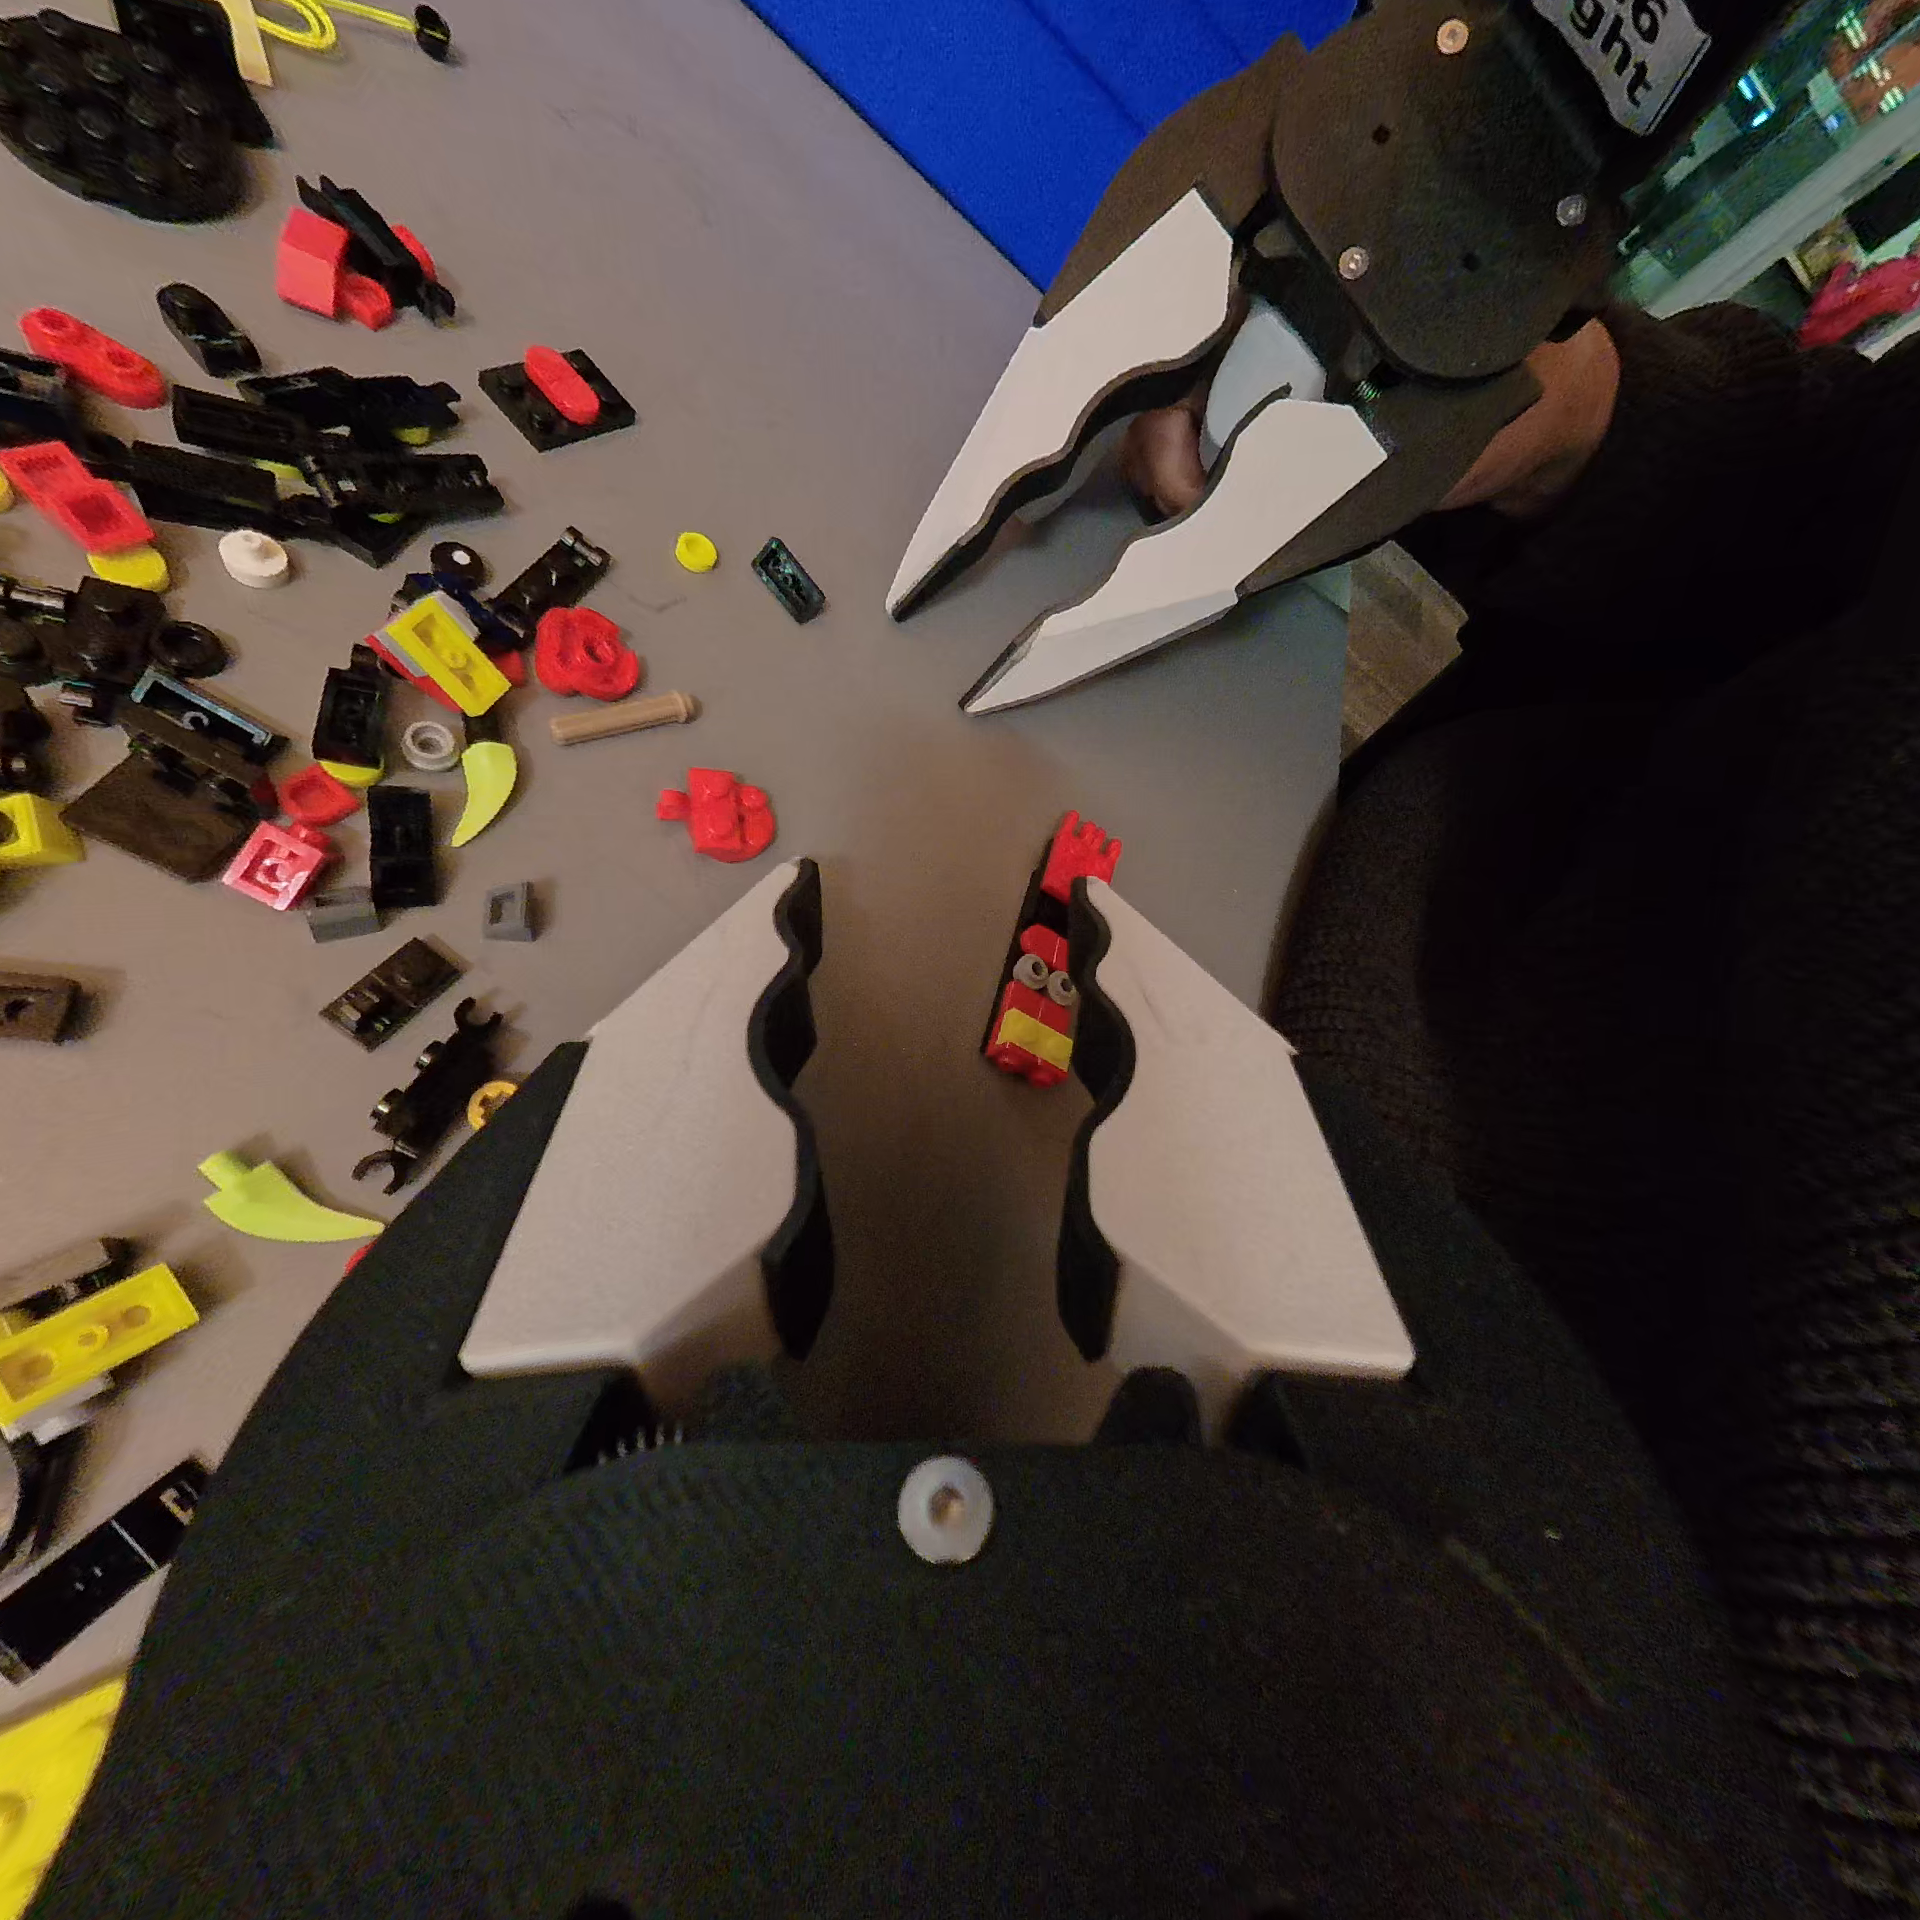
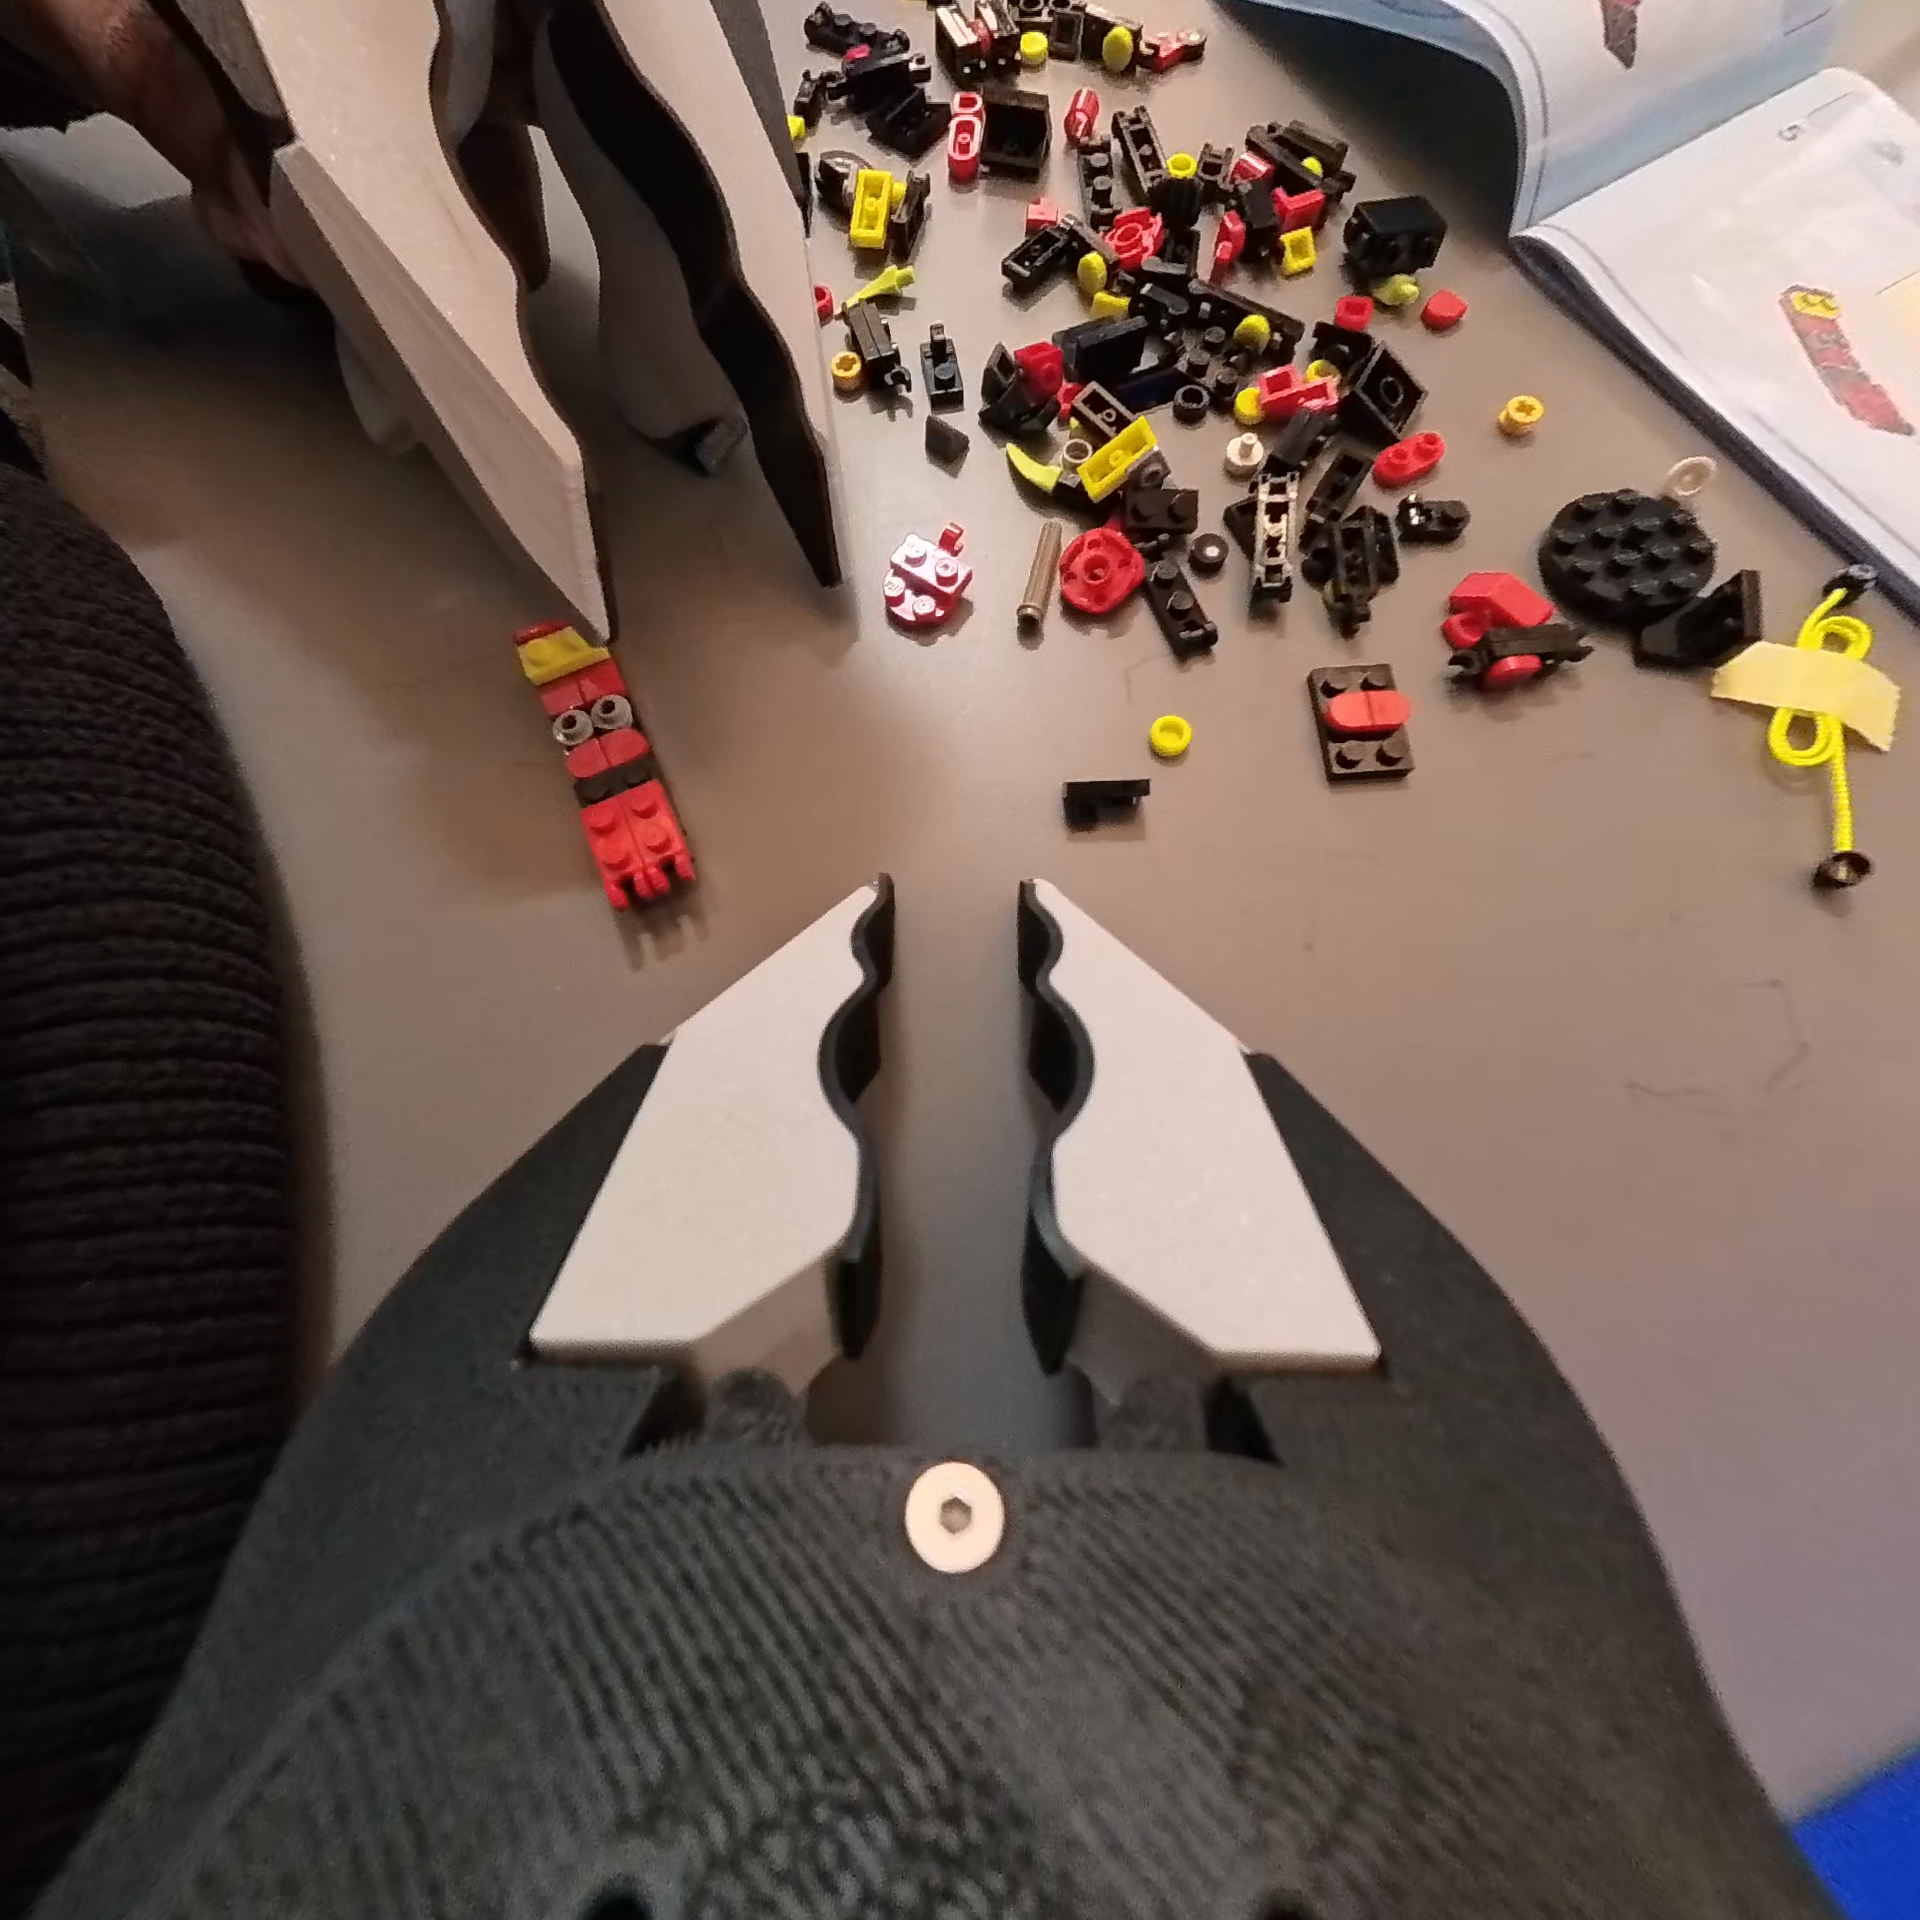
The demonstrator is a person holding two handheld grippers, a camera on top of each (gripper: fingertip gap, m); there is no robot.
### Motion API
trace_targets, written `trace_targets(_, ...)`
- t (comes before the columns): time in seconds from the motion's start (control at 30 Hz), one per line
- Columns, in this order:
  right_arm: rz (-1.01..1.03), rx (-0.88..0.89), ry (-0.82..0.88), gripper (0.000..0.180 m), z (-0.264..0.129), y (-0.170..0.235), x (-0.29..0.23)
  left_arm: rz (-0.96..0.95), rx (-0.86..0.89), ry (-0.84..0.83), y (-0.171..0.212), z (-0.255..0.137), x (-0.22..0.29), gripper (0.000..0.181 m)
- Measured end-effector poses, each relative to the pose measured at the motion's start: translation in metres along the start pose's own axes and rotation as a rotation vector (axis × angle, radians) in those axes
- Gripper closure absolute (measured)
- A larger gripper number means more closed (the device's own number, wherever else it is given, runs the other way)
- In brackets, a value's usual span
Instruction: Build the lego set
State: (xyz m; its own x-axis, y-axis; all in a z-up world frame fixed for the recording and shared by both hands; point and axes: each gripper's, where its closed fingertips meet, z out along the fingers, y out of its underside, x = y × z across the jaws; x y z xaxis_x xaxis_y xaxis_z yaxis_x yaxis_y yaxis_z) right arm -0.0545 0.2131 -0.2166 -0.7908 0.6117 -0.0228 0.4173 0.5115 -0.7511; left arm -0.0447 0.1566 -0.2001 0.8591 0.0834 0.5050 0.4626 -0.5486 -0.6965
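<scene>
A small red, black and yellow lego assembly (image 1: pixel 1039 997) lies on the grey table (image 1: pixel 779 260) near the front edge. My left gripper (image 1: pixel 945 878) is open and empty, and its right finger (image 1: pixel 1195 1091) stands right beside the assembly. In the right wrist view the assembly (image 2: pixel 613 758) lies just past that finger's tip, at its yellow end; I cannot tell if they touch. My right gripper (image 2: pixel 956 883) is slightly open and empty above bare table. It also shows in the left wrist view (image 1: pixel 932 660). A small black piece (image 2: pixel 1104 800) lies just ahead of it.
A spread of loose red, black and yellow pieces (image 2: pixel 1195 343) covers the table. A red rounded plate (image 2: pixel 928 587), a black round plate (image 2: pixel 1626 556), a yellow string with tape (image 2: pixel 1808 686) and an open instruction booklet (image 2: pixel 1714 260) lie around. A dark sleeve (image 1: pixel 1610 935) borders the table. The gap from one gripper's tips to the other's is roughly 7 centimetres. Left tips and right tips are each some 15 centimetres from the black round plate (image 2: pixel 1626 556). It turns up in the left wrist view (image 1: pixel 123 112) as well.
</scene>
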Motion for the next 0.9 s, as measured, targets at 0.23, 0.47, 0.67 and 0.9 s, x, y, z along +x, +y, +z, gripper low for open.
trace_targets(0.23, 0.001, -0.002, 0.012, 0.156, 0.001, 0.0, 0.0, 0.002, 0.039, -0.006, -0.005, -0.004, -0.001, 0.135)
trace_targets(0.47, 0.056, -0.108, 0.102, 0.124, -0.008, 0.008, 0.012, -0.101, 0.31, -0.347, -0.068, -0.038, -0.054, 0.132)
trace_targets(0.67, 0.055, 0.01, 0.134, 0.095, -0.032, -0.009, 0.011, -0.089, 0.165, -0.424, -0.141, -0.002, -0.112, 0.128)
trace_targets(0.9, 0.059, 0.111, 0.131, 0.095, -0.059, -0.029, 0.003, -0.106, -0.077, -0.633, -0.165, 0.051, -0.209, 0.118)
